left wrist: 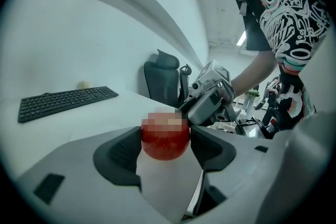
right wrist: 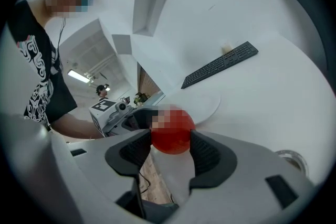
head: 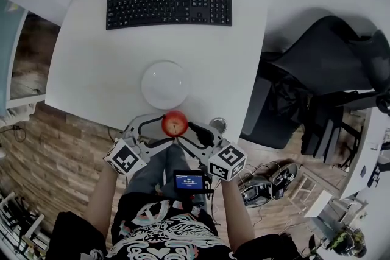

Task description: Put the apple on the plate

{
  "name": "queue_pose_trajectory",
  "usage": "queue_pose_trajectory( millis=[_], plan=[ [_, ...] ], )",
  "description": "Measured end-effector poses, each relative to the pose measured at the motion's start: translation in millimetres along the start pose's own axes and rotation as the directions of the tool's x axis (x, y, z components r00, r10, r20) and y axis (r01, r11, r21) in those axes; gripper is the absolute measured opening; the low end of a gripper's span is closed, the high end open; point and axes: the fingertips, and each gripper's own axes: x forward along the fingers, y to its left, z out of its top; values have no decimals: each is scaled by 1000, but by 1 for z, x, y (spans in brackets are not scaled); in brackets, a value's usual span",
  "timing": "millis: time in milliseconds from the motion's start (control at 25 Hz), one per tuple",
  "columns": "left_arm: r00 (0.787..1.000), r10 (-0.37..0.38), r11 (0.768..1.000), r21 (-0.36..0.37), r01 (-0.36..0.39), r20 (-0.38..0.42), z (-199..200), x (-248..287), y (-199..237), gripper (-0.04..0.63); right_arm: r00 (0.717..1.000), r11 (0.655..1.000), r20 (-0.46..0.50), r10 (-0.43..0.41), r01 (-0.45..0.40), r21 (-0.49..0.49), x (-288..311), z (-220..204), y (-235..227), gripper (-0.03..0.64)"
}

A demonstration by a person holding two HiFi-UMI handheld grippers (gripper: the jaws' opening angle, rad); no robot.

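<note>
- White table (head: 91,70) fills the left and middle of the head view, with a black keyboard (head: 169,9) lying across its far side, well apart from the work.
- The left gripper (head: 159,131) comes in from the person's left at the table's near edge. Its own view shows the two dark pads pressed against opposite sides of the apple, so it is pinching the fruit.
- A white plate (head: 164,84) sits bare on the table, just beyond the grippers and a touch to their left.
- The red apple (head: 175,123) hangs at the near edge of the table, between the two grippers' tips and near the plate's closest rim, but not on it.
- The right gripper (head: 192,132) meets the apple from the other side. Its own view also shows both pads against the apple's flanks, so it too is clamped on the fruit.
- A small metal ring (head: 217,125) lies on the table's corner just right of the right gripper.
- The move turns on one relation: the plate lies straight ahead of the apple, away from the person. Both grippers are about equally near, so a short forward carry should bring the fruit over the plate's middle.
</note>
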Motion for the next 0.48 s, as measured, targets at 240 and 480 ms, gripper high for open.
queue_pose_trajectory(
  millis=[240,480],
  plan=[
    [1000,16,1000,15,-16,11,16,-7,-7,285,1000,1000,25,-2,3,-19,-11,9,13,245],
    [999,35,998,47,-37,27,43,-12,-15,285,998,998,55,3,0,-57,-27,24,27,245]
  ],
)
